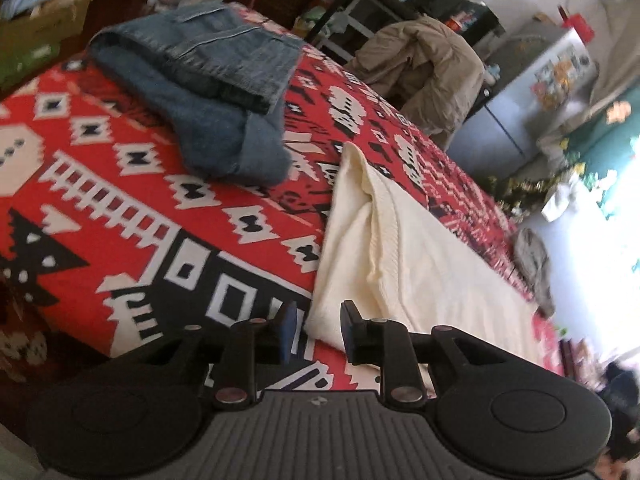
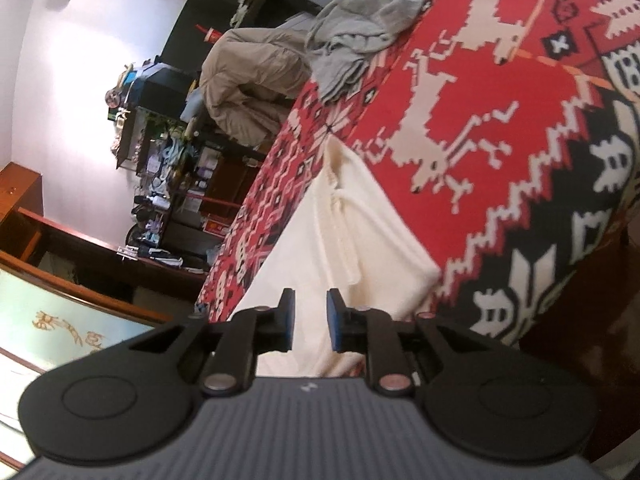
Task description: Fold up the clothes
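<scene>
closest in, the left gripper has its black fingers with blue pads a little apart and nothing pinched between them, just above the near corner of the folded cream knit garment. that cream piece is the landmark here: it lies flat on the red, white and black patterned blanket covering the table, and its near edge is hidden behind the gripper body. the right gripper also has its fingers slightly apart with nothing in them, hovering over the other near end of the cream garment. whether either one brushes the fabric is hard to tell from these angles.

beyond the cream garment and to its left in the left wrist view, a folded pair of blue denim shorts sits on the blanket, pretty blurred. past the cream garment's far end a crumpled grey cloth lies near the blanket's edge, partly hanging over it. further back than that, a tan puffy jacket is heaped off the table, with cluttered shelves behind too smeared to make out.
</scene>
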`<state>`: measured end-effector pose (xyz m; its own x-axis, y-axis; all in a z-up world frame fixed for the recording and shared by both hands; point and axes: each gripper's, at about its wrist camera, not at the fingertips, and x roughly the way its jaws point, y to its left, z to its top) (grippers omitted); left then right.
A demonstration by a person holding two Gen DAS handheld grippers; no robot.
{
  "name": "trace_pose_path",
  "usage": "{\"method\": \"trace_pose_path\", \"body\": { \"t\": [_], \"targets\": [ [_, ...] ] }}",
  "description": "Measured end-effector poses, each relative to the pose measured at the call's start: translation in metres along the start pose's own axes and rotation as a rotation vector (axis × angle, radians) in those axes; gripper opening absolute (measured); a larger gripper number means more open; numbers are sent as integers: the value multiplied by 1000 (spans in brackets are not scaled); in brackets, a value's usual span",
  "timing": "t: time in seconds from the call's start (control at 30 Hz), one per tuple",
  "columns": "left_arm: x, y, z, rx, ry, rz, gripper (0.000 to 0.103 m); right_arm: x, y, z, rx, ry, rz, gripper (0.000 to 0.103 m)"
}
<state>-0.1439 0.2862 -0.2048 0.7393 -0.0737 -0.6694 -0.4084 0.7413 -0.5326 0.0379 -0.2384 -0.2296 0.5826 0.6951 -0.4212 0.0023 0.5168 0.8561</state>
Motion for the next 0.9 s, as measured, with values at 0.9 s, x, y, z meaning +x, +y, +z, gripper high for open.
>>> {"method": "trace_pose_path", "body": {
  "t": [0.9],
  "targets": [
    [51,-252,-81,870,-46,-99,0,-33,44,-4,-106,24,80,26]
  ]
}}
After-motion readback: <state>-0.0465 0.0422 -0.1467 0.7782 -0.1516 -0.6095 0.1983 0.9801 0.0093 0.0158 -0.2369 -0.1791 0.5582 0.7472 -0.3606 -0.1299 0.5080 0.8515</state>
